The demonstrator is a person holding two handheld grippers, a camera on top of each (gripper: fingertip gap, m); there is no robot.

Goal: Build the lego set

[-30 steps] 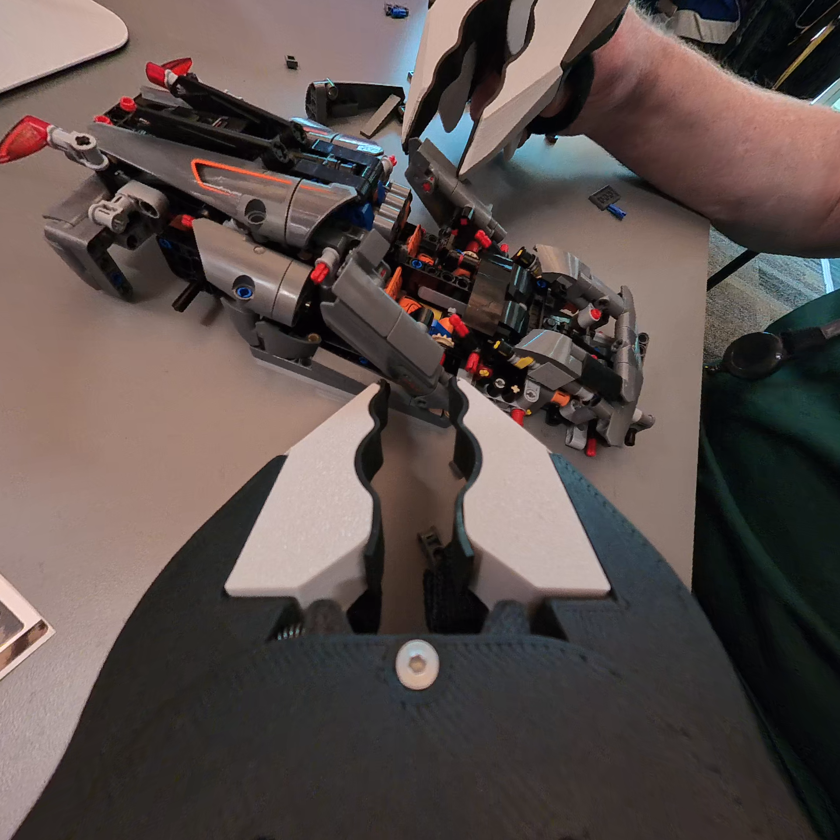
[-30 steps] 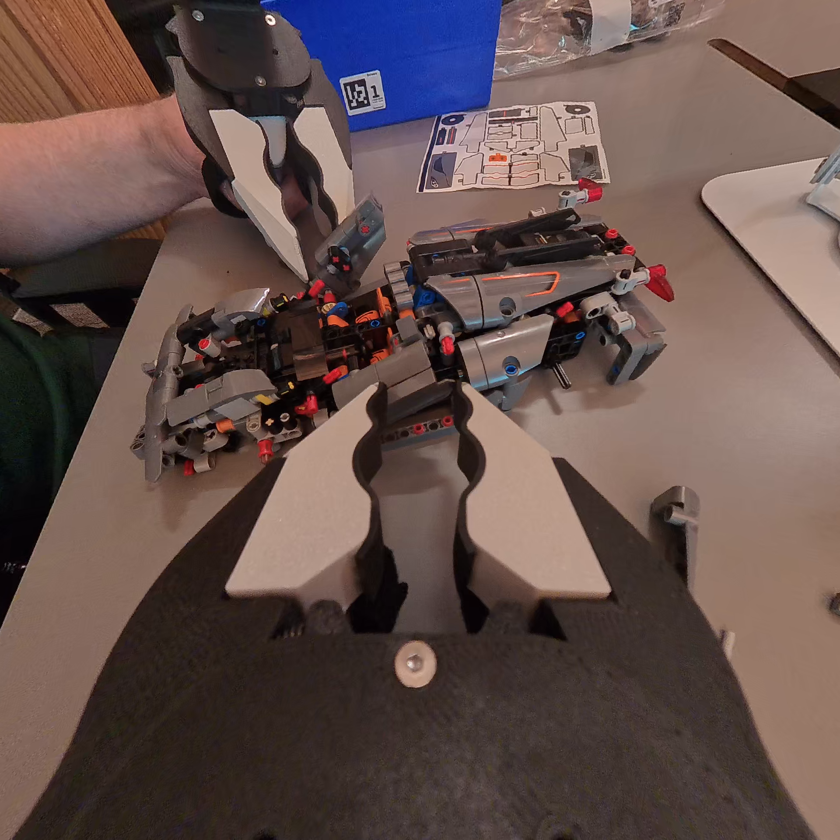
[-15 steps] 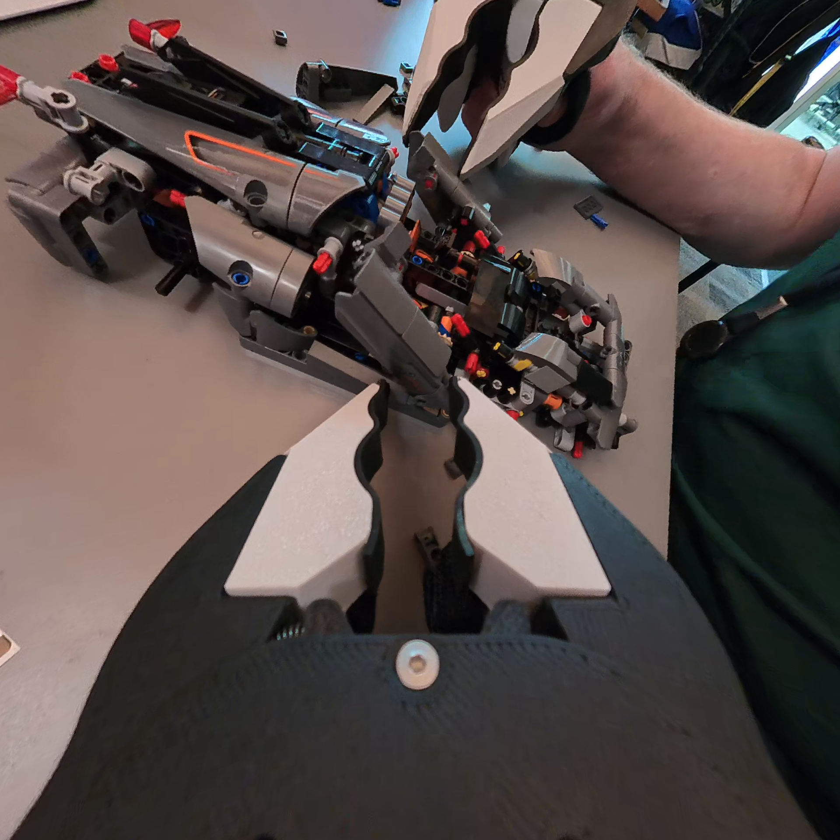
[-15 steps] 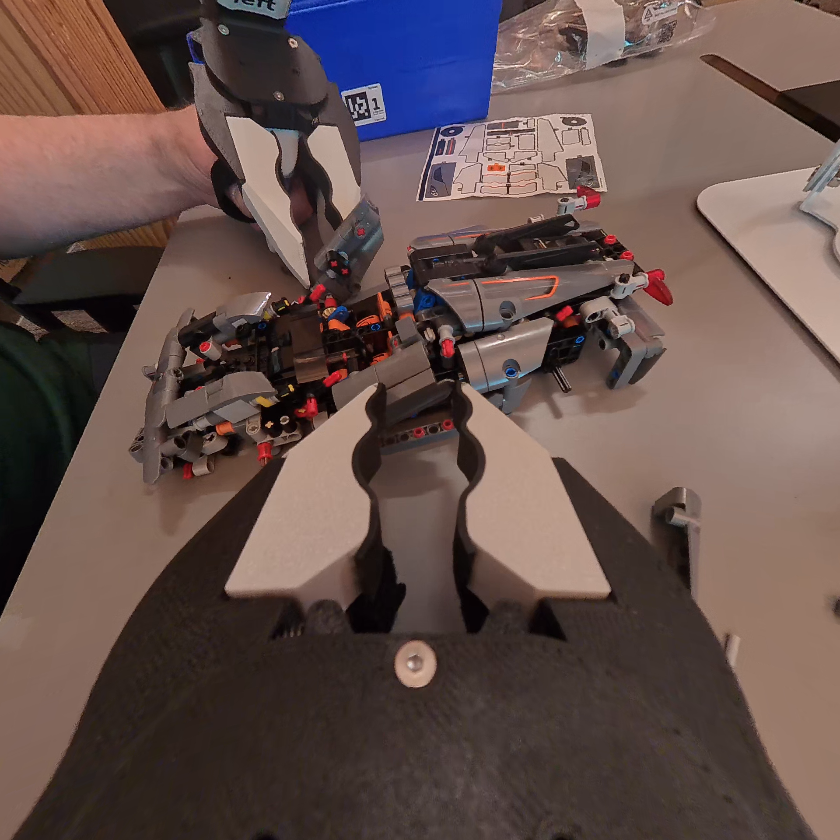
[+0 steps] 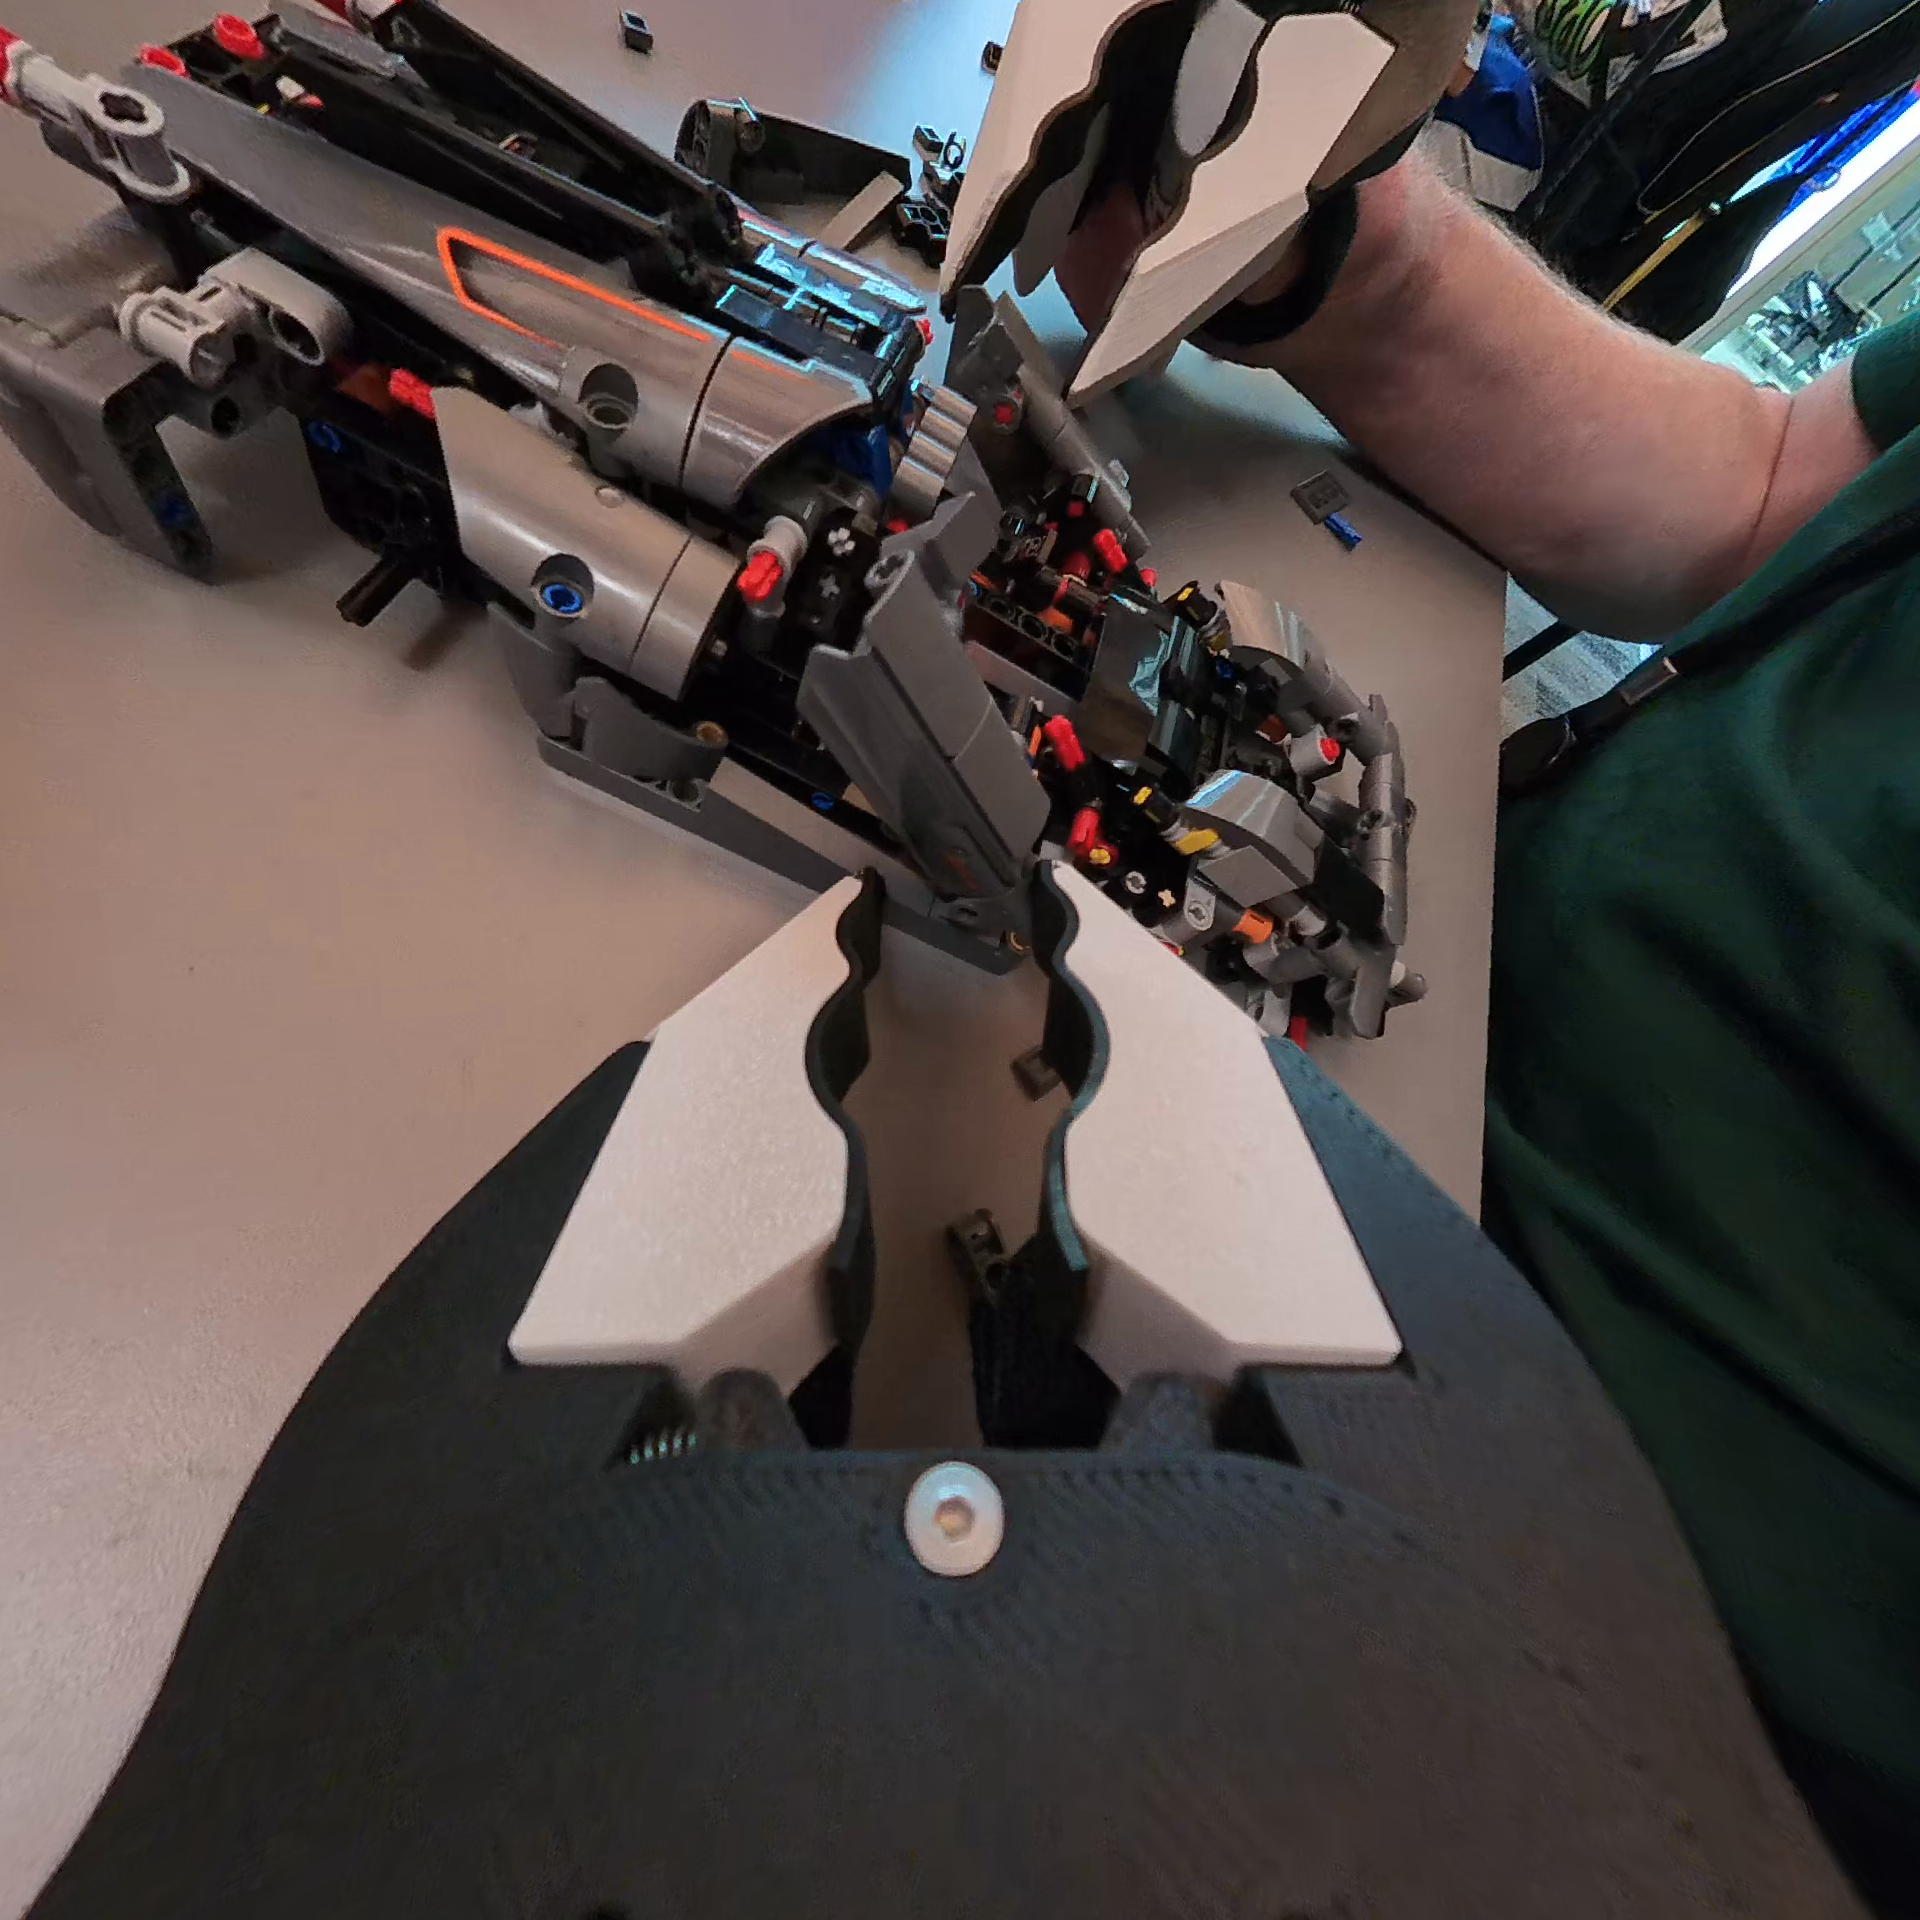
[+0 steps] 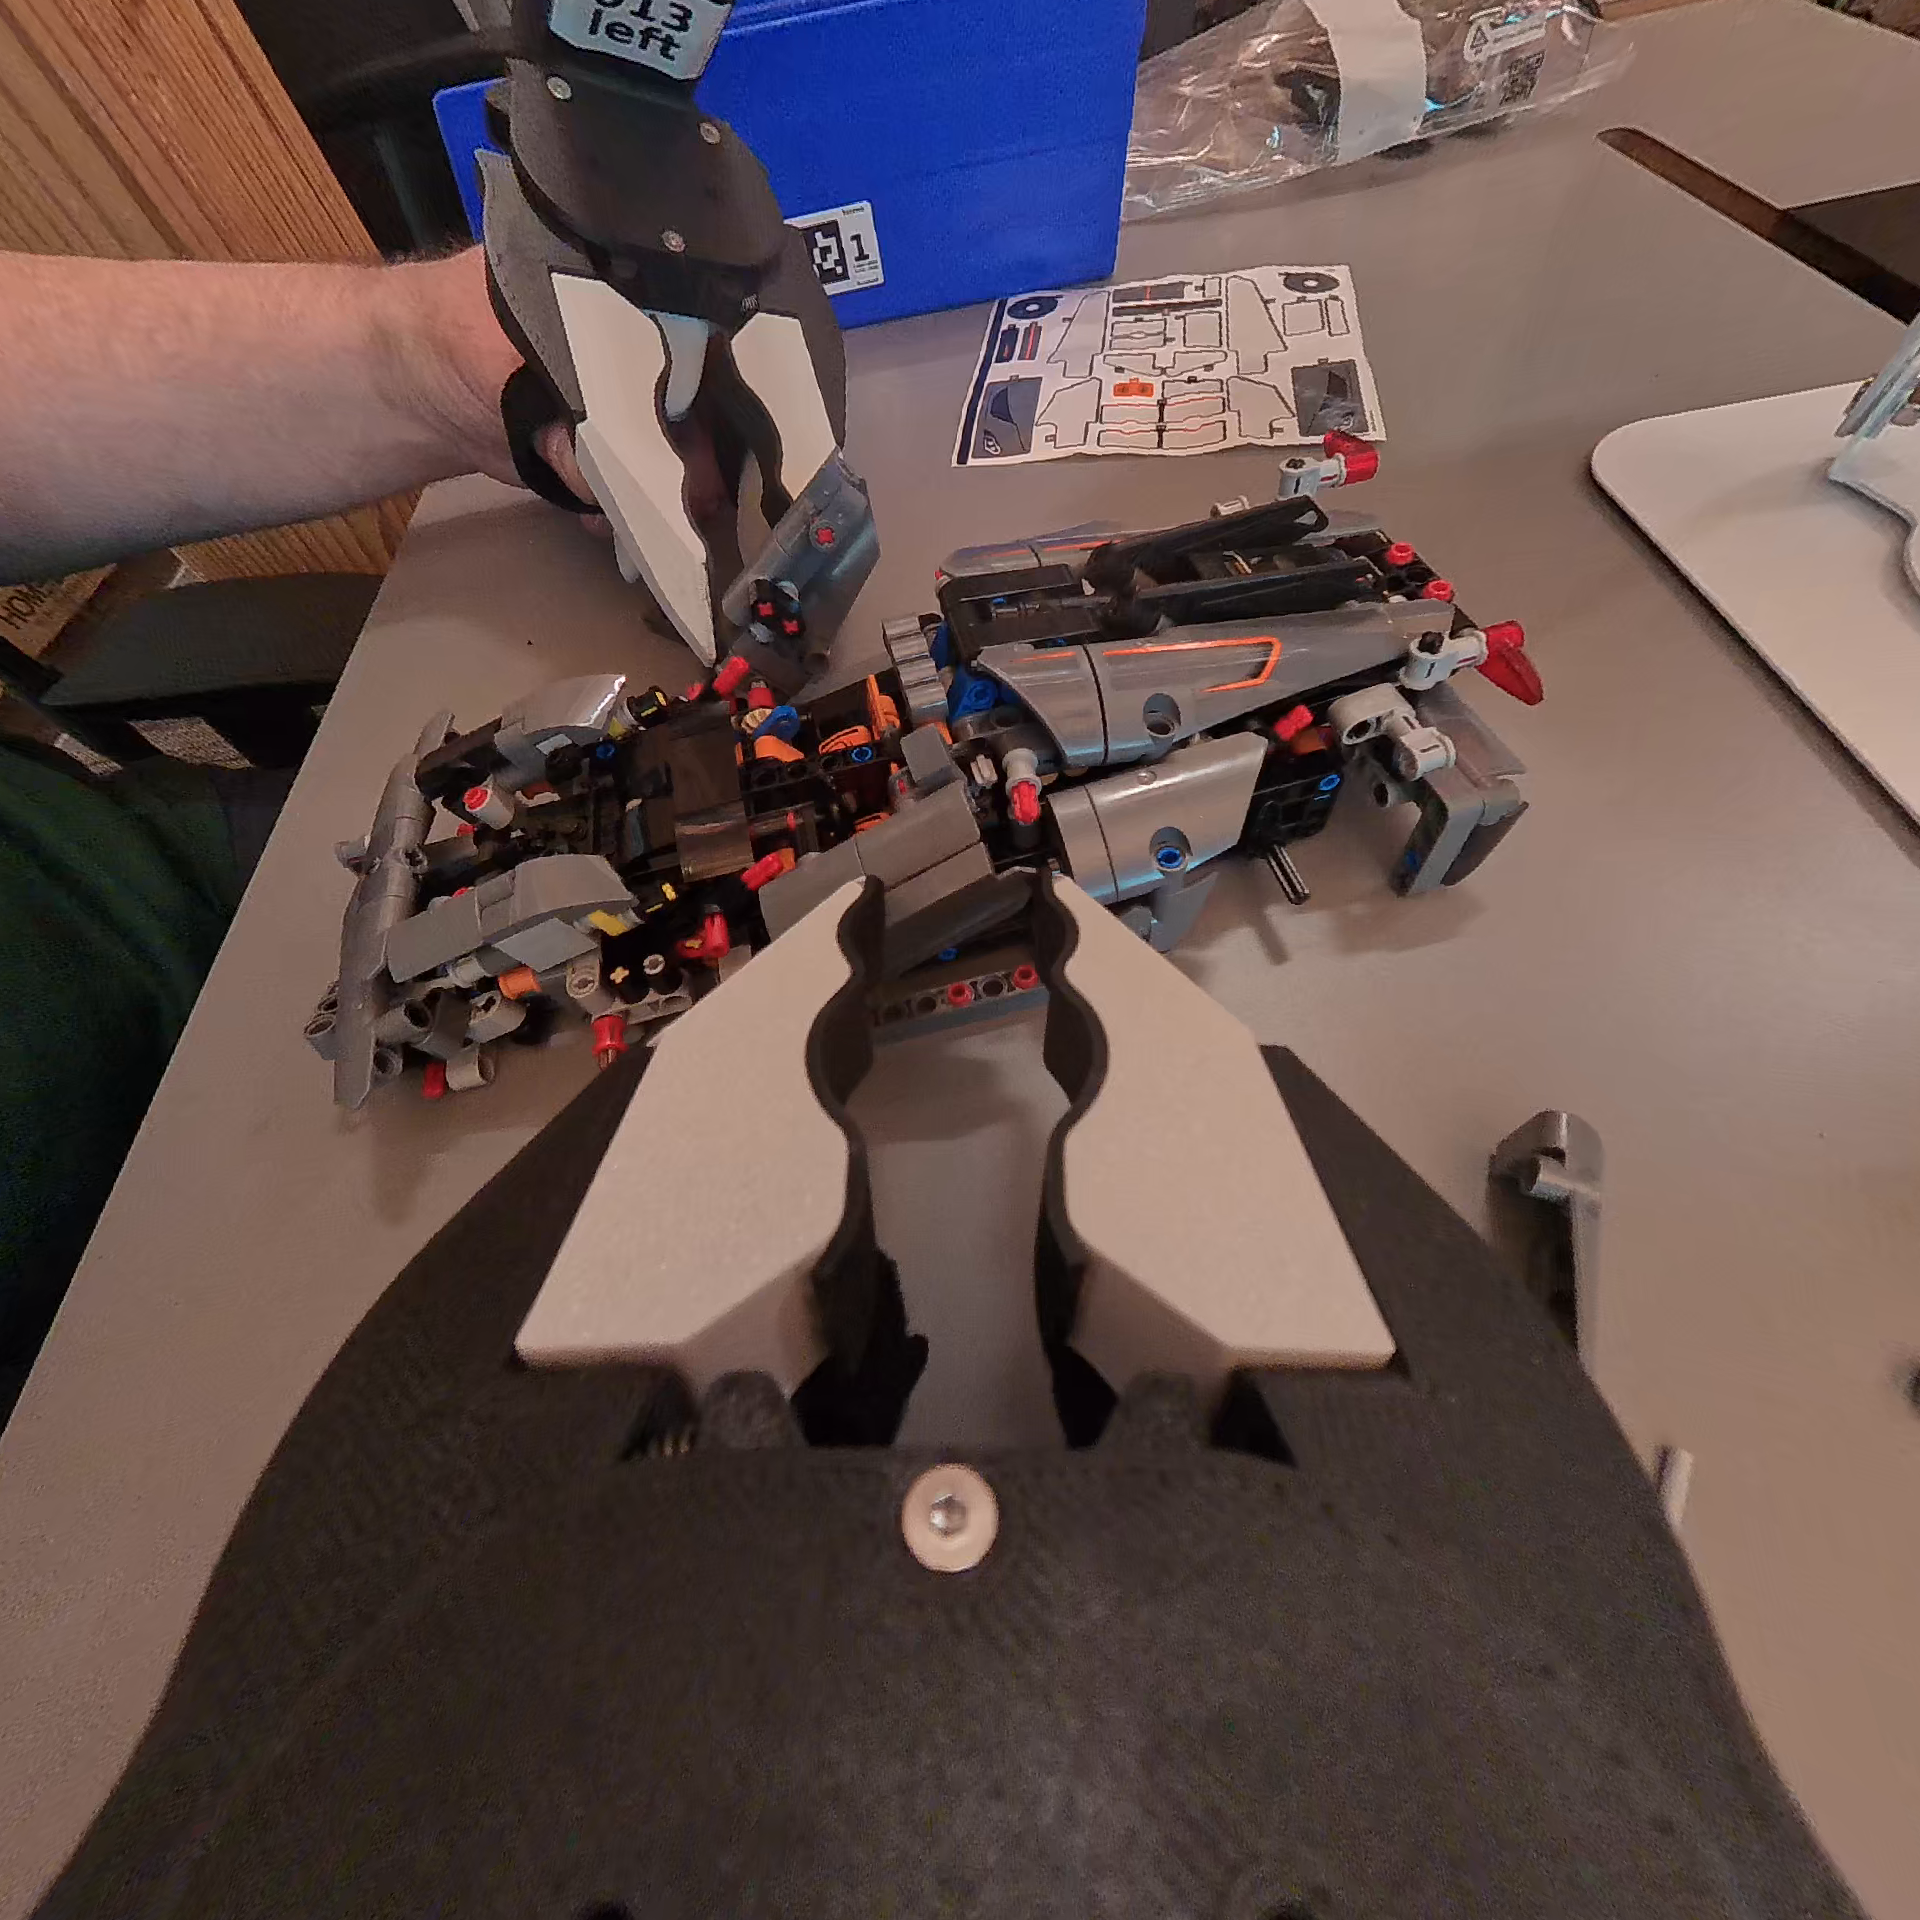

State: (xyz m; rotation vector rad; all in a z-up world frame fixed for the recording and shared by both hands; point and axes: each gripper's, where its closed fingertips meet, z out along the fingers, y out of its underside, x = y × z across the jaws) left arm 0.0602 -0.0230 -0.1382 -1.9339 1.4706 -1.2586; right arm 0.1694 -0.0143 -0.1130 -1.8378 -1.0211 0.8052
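A grey, black and orange lego car [image 5: 644,416] lies lengthwise on the grey table, also seen in the right wrist view [image 6: 1143,675]. My left gripper [image 5: 951,883] is open, and the lower end of a raised grey door panel [image 5: 925,727] sits between its fingertips. In the right wrist view the left gripper [image 6: 748,540] stands over that same door [image 6: 821,551], which tilts up. My right gripper [image 6: 951,894] is open, its tips either side of the other door panel [image 6: 935,842]. It shows far off in the left wrist view [image 5: 1013,343] above that door [image 5: 1029,416].
A blue box [image 6: 935,135], a sticker sheet [image 6: 1174,364] and a plastic bag [image 6: 1351,83] lie behind the car. A white base [image 6: 1766,582] is at the right. A loose grey piece [image 6: 1548,1195] lies near my right gripper. Small loose parts [image 5: 1325,499] lie near the table edge. Across from one pair of fingers to the other is roughly 12 cm. To the loose grey piece [image 6: 1548,1195]: right tips about 10 cm, left tips about 20 cm. Seen from the left wrist view [image 5: 753,128] as well.
The left gripper has moved closer to the car and tilted, and its door panel stands steeper. The right gripper has hardly moved. Both finger gaps are unchanged.
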